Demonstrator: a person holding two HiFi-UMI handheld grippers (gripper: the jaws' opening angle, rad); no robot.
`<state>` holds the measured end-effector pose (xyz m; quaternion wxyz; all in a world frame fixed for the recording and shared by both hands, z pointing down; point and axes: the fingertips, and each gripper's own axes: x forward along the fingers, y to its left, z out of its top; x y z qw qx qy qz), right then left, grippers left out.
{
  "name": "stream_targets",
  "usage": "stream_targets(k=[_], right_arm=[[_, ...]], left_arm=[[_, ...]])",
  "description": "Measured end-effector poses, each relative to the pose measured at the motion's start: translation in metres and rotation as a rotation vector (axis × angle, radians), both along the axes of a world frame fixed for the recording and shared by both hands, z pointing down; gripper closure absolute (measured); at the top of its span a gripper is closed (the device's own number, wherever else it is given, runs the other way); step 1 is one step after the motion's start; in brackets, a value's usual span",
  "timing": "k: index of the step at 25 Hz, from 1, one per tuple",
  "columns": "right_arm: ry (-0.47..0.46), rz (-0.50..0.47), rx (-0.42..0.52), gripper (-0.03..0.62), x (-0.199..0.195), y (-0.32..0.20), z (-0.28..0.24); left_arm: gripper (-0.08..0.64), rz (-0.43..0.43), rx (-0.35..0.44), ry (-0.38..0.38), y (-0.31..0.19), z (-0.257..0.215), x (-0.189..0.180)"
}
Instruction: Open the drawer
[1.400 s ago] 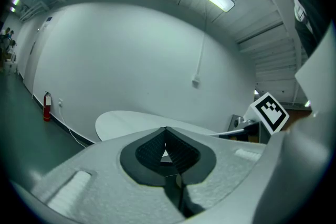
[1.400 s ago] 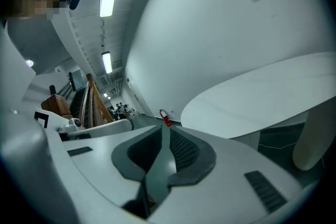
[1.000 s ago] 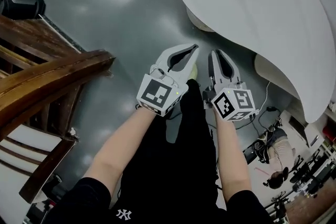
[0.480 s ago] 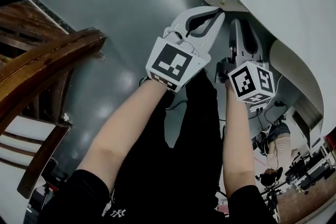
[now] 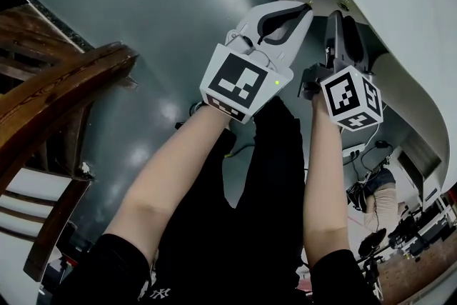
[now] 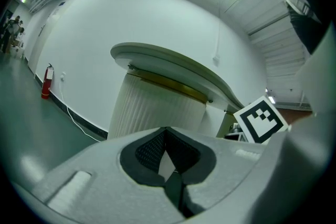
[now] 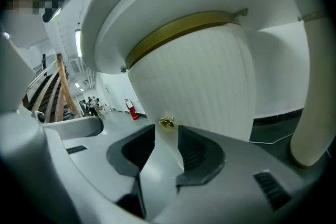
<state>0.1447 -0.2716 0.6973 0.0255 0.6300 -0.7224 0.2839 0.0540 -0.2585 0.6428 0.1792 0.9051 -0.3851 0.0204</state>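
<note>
At twelve o'clock from the right gripper (image 7: pixel 166 134), its empty jaws just opening wide, the knob (image 7: pixel 167 122) on the drawer (image 7: pixel 194 76) is waiting.

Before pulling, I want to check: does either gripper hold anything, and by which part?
Nothing is held. The right gripper has just been opening; the brass knob sits at its tips, ungripped. The left gripper is shut on nothing.

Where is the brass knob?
Right gripper view: the brass knob sits on the ribbed front, just beyond the right gripper, whose empty jaws have just been opening.
</note>
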Motion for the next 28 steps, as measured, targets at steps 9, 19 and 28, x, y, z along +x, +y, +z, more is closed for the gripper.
stream_targets(k=[9, 19, 28], right_arm=[[0.005, 0.024, 0.015, 0.451, -0.004, -0.022, 0.004], [0.022, 0.089, -0.001, 0.486, 0.008, -0.025, 0.004], [0.034, 0.083, -0.021, 0.486, -0.006, -0.013, 0.009]], left_arm=[[0.551, -0.007, 0.004, 0.008, -0.013, 0.010, -0.003], [0.551, -0.018, 0.000, 0.004, -0.013, 0.010, -0.005], [0.551, -0.030, -0.029, -0.004, -0.002, 0.012, -0.017]])
